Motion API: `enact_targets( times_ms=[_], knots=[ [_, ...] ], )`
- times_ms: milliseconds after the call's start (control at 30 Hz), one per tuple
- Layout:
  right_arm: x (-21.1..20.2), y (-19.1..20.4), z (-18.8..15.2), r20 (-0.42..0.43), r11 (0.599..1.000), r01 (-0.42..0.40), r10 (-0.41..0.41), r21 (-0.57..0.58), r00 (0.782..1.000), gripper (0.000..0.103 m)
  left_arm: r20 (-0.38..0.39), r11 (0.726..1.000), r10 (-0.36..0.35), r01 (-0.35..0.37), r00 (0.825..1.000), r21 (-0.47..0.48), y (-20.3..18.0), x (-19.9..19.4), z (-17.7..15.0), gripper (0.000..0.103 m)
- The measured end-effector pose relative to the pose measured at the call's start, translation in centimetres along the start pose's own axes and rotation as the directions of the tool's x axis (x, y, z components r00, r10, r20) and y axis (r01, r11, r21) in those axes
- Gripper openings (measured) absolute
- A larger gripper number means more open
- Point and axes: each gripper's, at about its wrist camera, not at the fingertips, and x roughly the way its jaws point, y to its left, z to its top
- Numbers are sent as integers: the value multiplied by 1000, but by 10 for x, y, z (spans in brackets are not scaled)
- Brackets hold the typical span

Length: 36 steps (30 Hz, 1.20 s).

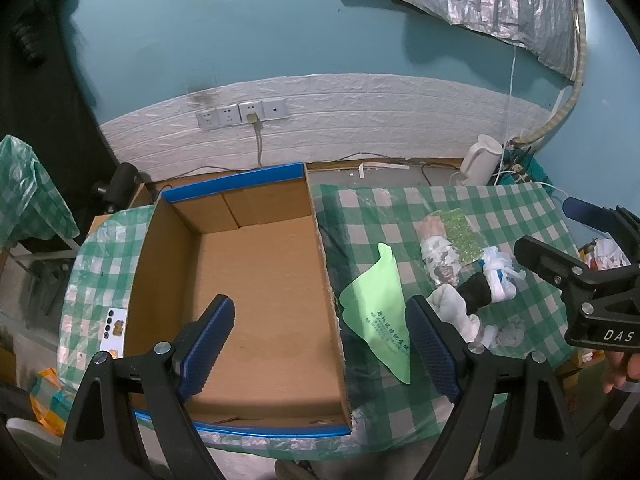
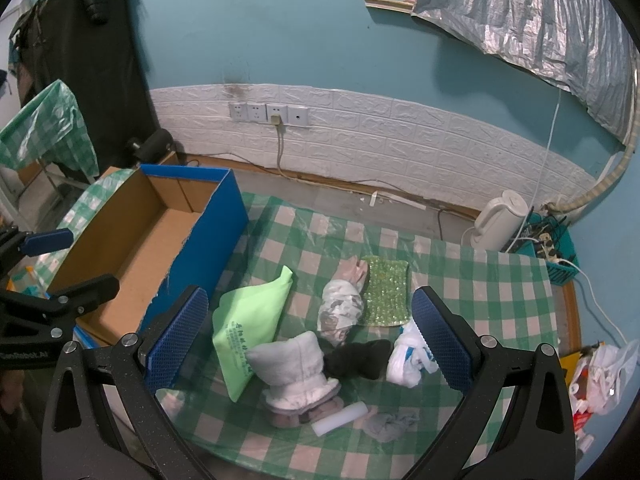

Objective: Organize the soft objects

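Note:
An open, empty cardboard box (image 1: 256, 280) with blue outer walls (image 2: 200, 240) sits on the left of the checked table. Soft objects lie to its right: a light green cloth (image 2: 248, 320), a grey fuzzy slipper (image 2: 296, 368), a black sock (image 2: 360, 358), a white and blue plastic bag (image 2: 408, 356), a patterned roll (image 2: 340, 308), a green sequin pad (image 2: 386, 294), a small grey rag (image 2: 390, 424) and a white tube (image 2: 340, 418). My left gripper (image 1: 320, 344) is open above the box's right wall. My right gripper (image 2: 310, 340) is open above the slipper.
The table wears a green and white checked cover (image 2: 480, 280). A white kettle (image 2: 500, 216) and a blue basket with a power strip (image 2: 552, 252) stand at the back right. A wall with sockets (image 2: 268, 114) is behind. The right gripper shows at the right edge of the left wrist view (image 1: 592, 280).

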Motion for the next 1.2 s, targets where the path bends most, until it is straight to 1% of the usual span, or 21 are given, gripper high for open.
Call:
enact_targets(
  times_ms=[333,600,700,733,833,1000,1200],
  knots=[
    [1,-1,-1,-1,1000,1,-1,0,1000,101,-9,1000,-16,16,1000,-2,3,-1,0,88],
    [1,-4,-1,-8,1000,5,-5,3,1000,101,-18,1000,-13,13,1000,0,1,2,2,88],
    [4,-9,-5,-12,1000,10,-10,7,1000,101,-24,1000,-16,16,1000,3,0,5,3,88],
    [3,-18,-11,-13,1000,12,-12,7,1000,101,-25,1000,-18,18,1000,4,-2,5,3,88],
    [2,-18,-9,-17,1000,19,-19,12,1000,101,-29,1000,-18,19,999,14,-7,8,4,88],
    [1,-34,-17,-32,999,37,-36,39,999,101,-51,999,-16,17,999,27,-16,16,5,88],
    [0,-50,-23,-48,995,68,-64,70,997,101,-75,998,-26,30,997,55,-33,24,5,88]
  ],
)
